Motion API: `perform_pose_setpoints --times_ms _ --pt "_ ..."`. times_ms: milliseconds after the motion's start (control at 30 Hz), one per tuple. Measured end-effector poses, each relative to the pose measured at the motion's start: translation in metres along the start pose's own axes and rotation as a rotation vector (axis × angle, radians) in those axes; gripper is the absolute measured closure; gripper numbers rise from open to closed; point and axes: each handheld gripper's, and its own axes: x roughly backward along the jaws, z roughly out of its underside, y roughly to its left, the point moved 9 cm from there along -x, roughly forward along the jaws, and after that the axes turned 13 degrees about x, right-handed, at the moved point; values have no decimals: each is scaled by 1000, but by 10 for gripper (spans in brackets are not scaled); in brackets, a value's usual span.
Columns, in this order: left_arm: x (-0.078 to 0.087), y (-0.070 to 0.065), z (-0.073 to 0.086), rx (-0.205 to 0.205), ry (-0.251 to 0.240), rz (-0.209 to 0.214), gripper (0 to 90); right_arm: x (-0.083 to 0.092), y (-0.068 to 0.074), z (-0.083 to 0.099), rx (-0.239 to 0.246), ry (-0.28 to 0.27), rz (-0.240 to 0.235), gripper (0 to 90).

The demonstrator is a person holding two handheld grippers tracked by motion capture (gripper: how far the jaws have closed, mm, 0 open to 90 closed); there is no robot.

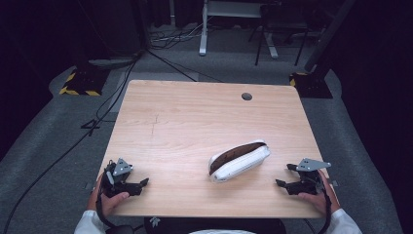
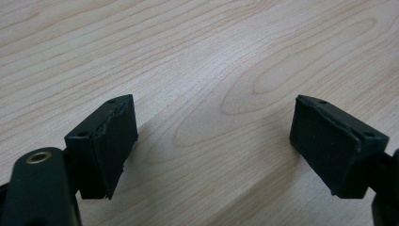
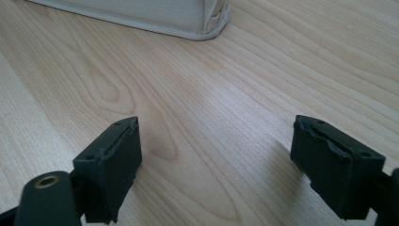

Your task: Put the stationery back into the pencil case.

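Note:
A white zip pouch point(image 1: 239, 161) with a dark brown opening along its top lies slanted on the wooden table point(image 1: 195, 112), right of centre near the front. My left gripper point(image 1: 140, 185) rests at the front left corner, well apart from the pouch. In the left gripper view its jaws point(image 2: 211, 136) stand wide open over bare wood. My right gripper point(image 1: 285, 175) sits at the front right, a short way from the pouch's near end. Its jaws point(image 3: 214, 160) are open with nothing between them, and the pouch's pale corner point(image 3: 155, 16) lies ahead of them.
A round cable hole point(image 1: 247, 96) sits near the table's far edge. Cables point(image 1: 112, 97) run over the grey floor at the left. Stand bases with yellow-black tape point(image 1: 78, 85) and white frame legs point(image 1: 203, 39) stand beyond the table.

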Motion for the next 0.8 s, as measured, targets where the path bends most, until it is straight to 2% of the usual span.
perform_pose_setpoints --times_ms 400,800 --pt "0 1 -1 -4 5 -4 159 3 2 2 -12 3 16 175" --pt "0 1 -1 -4 5 -4 159 2 2 2 -14 1 7 175"
